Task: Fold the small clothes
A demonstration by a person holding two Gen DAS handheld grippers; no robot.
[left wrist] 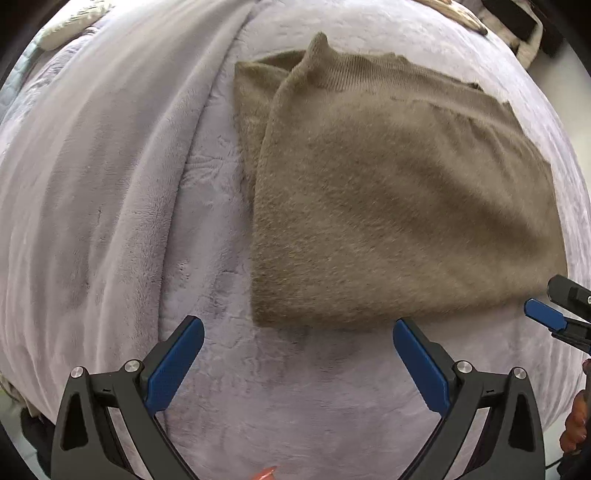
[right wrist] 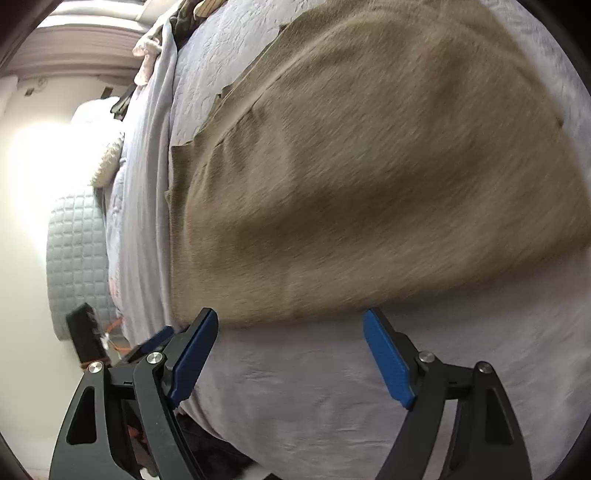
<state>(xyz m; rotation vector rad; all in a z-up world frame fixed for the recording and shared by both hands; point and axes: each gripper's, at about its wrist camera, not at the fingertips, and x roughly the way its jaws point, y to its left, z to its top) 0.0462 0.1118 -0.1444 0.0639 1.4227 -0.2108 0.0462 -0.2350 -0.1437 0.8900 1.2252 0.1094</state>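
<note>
A fuzzy brown sweater (left wrist: 388, 206) lies folded flat on a lilac plush blanket (left wrist: 229, 369), its ribbed collar pointing to the far side. My left gripper (left wrist: 298, 326) hangs open just before the sweater's near edge, nothing between its blue pads. The right gripper's blue pad (left wrist: 546, 314) pokes in at the sweater's near right corner. In the right wrist view the same sweater (right wrist: 369, 166) fills the middle, blurred. My right gripper (right wrist: 291, 315) stands open at its near hem, with nothing in it. The left gripper's pad (right wrist: 159, 336) shows beside its left finger.
A thick fold of the blanket (left wrist: 122, 155) runs along the left. A pale cushion (left wrist: 70, 26) lies at the far left corner. Beyond the bed edge are a quilted mattress side (right wrist: 74, 251), a black box (right wrist: 85, 338) on the floor, and more clothes (right wrist: 184, 14) at the top.
</note>
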